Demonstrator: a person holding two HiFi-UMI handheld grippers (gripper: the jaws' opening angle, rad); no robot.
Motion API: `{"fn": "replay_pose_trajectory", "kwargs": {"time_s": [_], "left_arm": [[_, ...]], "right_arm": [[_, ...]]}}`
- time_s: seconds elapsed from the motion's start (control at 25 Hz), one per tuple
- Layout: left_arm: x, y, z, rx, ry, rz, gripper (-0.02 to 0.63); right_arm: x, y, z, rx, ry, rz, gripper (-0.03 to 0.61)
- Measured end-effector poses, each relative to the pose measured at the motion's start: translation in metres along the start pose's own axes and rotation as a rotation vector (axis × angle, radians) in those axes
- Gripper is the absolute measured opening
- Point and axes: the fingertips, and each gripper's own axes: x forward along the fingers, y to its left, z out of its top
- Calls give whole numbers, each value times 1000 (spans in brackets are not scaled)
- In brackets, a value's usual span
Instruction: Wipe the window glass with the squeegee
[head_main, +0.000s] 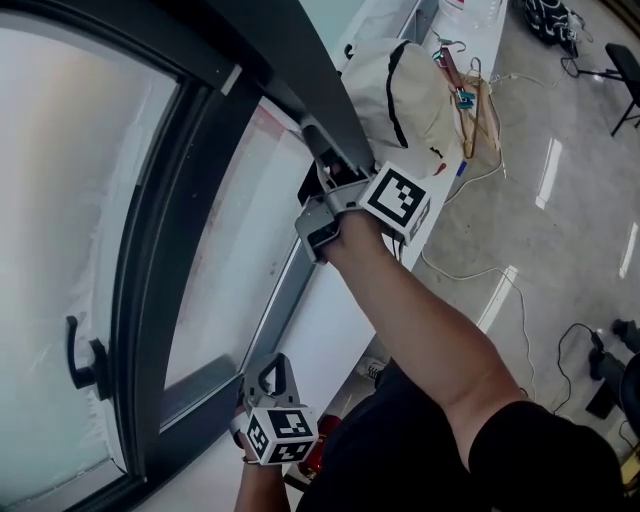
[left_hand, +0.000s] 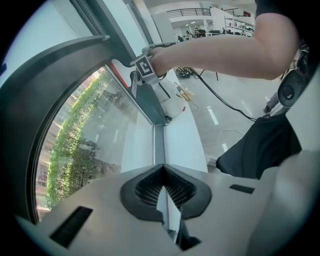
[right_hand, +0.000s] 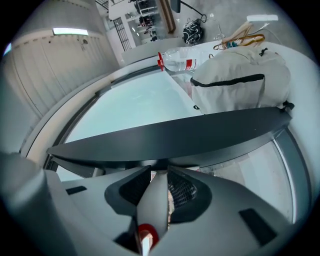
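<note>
Squeegee (right_hand: 170, 135): long dark blade set across the window glass (head_main: 60, 200), pale handle pinched in the right gripper (right_hand: 159, 175). Left gripper (left_hand: 163, 175), jaws pressed together on nothing, sits at the smooth white sill's (head_main: 330, 320) near edge. Curved dark frame (head_main: 150, 300); polished concrete floor (head_main: 560, 200).

Black shirt (head_main: 545, 450), grey marker-cubed claws (left_hand: 162, 170) (right_hand: 159, 175)

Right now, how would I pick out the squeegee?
Find the big window with the curved dark frame. In front of it, the right gripper holds the squeegee by a pale handle. It is the one long, straight, dark bar; the frame beside it curves.
</note>
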Motion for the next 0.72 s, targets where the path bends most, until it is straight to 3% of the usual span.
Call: {"fn": "replay_pose_trajectory", "kwargs": {"time_s": [0.44, 0.72], "left_arm": [[-1, 6, -19, -50, -18, -9, 0], [-6, 1, -36, -63, -28, -17, 0]], "right_arm": [[6, 7, -11, -42, -7, 19, 92], [-7, 13, -40, -51, 22, 30, 92]]}}
